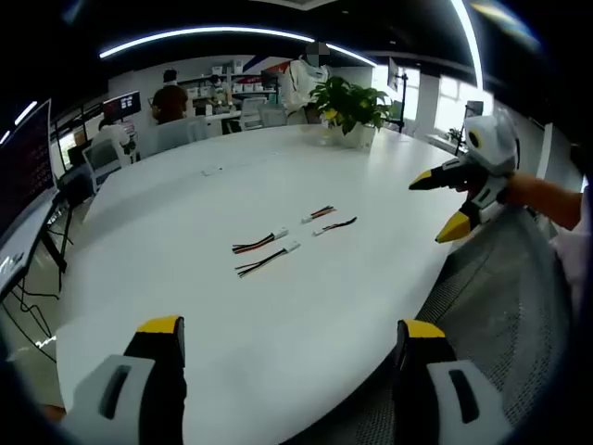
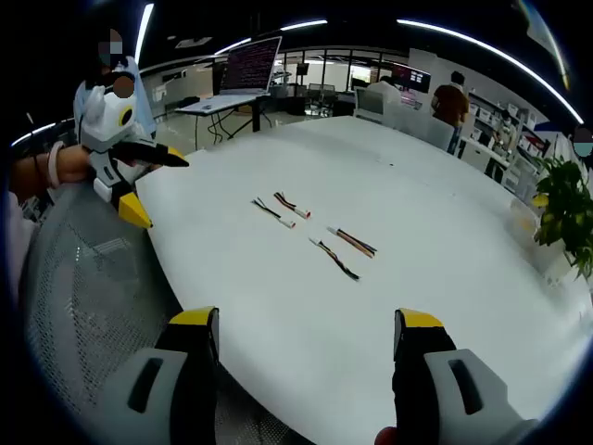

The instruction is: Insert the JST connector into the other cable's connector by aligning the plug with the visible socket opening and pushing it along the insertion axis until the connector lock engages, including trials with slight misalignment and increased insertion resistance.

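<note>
Four short cables lie loose in the middle of the round white table [image 1: 185, 204]. In the left gripper view the two longer ones, each with a white connector, are a black-red cable [image 1: 259, 244] and a second cable [image 1: 266, 262] beside it. Two shorter cables [image 1: 318, 214] [image 1: 335, 225] lie just beyond. My left gripper [image 1: 289, 326] is open at the near table edge, well short of them. My right gripper [image 1: 440, 206] is open at the right table edge, holding nothing. In the right gripper view the cables [image 2: 271, 211] [image 2: 292, 206] [image 2: 352, 242] [image 2: 335, 260] lie ahead of the right gripper [image 2: 307, 319]. The left gripper [image 2: 159, 188] hangs open at the left.
A grey mesh chair [image 1: 500, 297] [image 2: 83, 278] stands at the table edge between the two grippers. A potted plant [image 1: 350, 107] sits at the table's far side. Desks with monitors [image 2: 248, 65] and seated people [image 1: 170, 97] are beyond the table.
</note>
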